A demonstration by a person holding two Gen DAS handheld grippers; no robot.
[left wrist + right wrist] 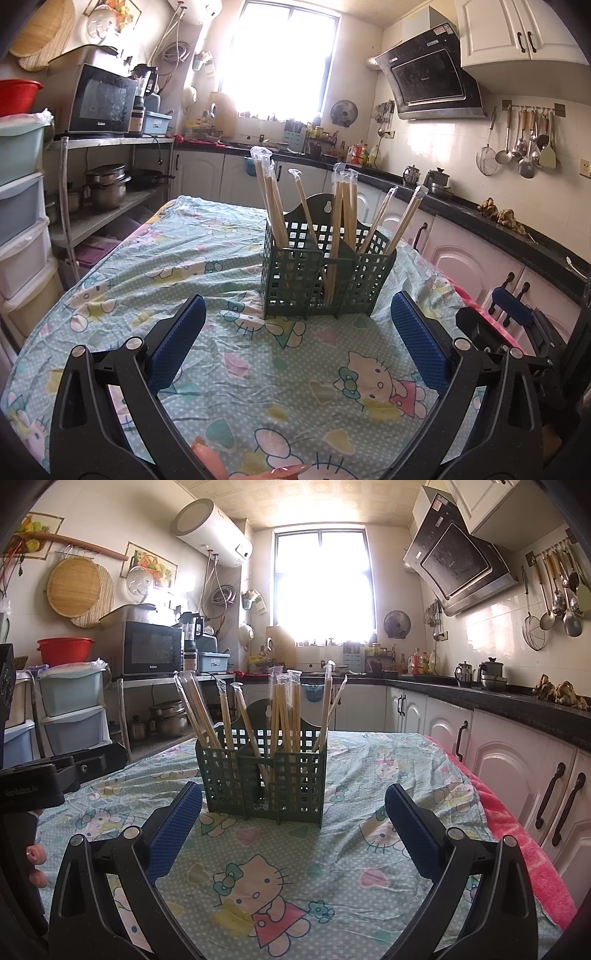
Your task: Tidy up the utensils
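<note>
A dark green lattice utensil holder (325, 273) stands upright on the table with the Hello Kitty cloth (258, 387). Several plastic-wrapped wooden chopsticks (275, 210) stand in its compartments. My left gripper (297, 317) is open and empty, low over the cloth just in front of the holder. In the right wrist view the same holder (262, 775) with chopsticks (284, 716) stands ahead. My right gripper (293, 805) is open and empty just in front of it. The right gripper also shows at the right edge of the left wrist view (513, 310).
Kitchen cabinets and a dark counter (517, 701) run along the right and the back. A shelf with a microwave (103, 99) and pots stands at the left, beside plastic drawers (22, 221). A pink towel (524, 849) lies along the table's right edge.
</note>
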